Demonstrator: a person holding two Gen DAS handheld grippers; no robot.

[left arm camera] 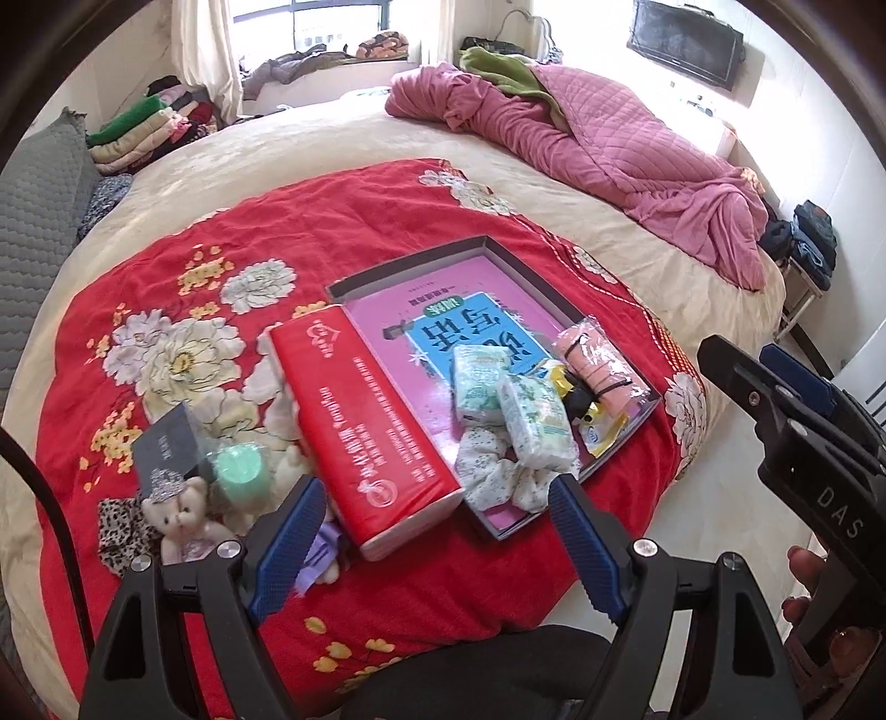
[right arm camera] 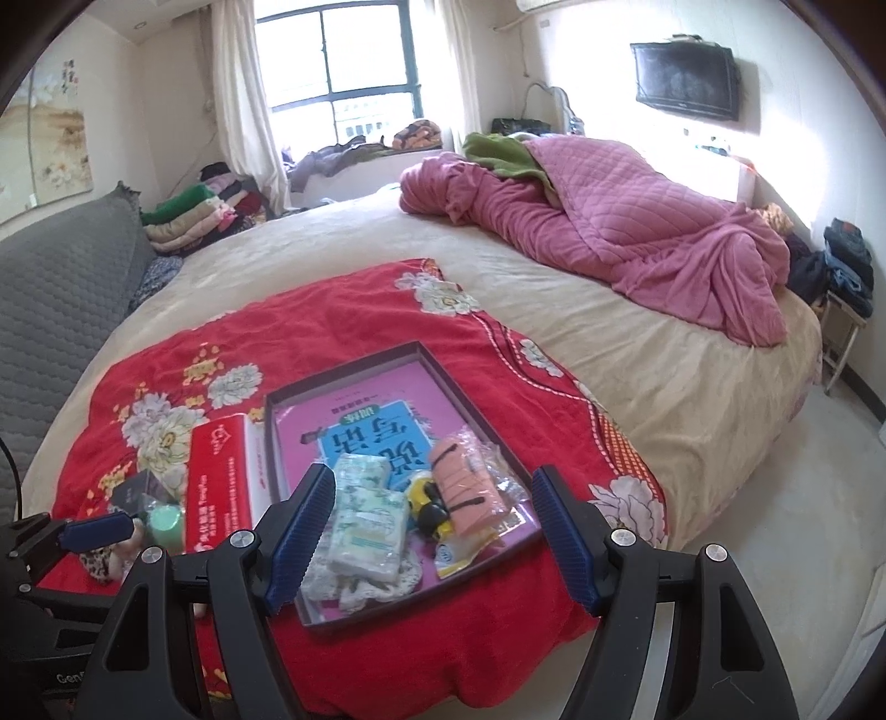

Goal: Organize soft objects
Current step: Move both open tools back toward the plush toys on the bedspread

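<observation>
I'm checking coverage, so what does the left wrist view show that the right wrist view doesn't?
Left only: the teddy bear in full and the leopard cloth beside it. Right only: a wall picture and an air conditioner. Both: the tray with tissue packs, the red box, and both grippers, left and right, open and empty.

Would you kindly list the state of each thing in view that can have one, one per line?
left gripper: open, empty
right gripper: open, empty
shallow box: lidless, partly filled
red tissue pack: outside the box, leaning on its rim
tissue packets: in the box
pink bagged roll: in the box
teddy bear: outside the box, on the red blanket
green roll: wrapped, outside the box
</observation>
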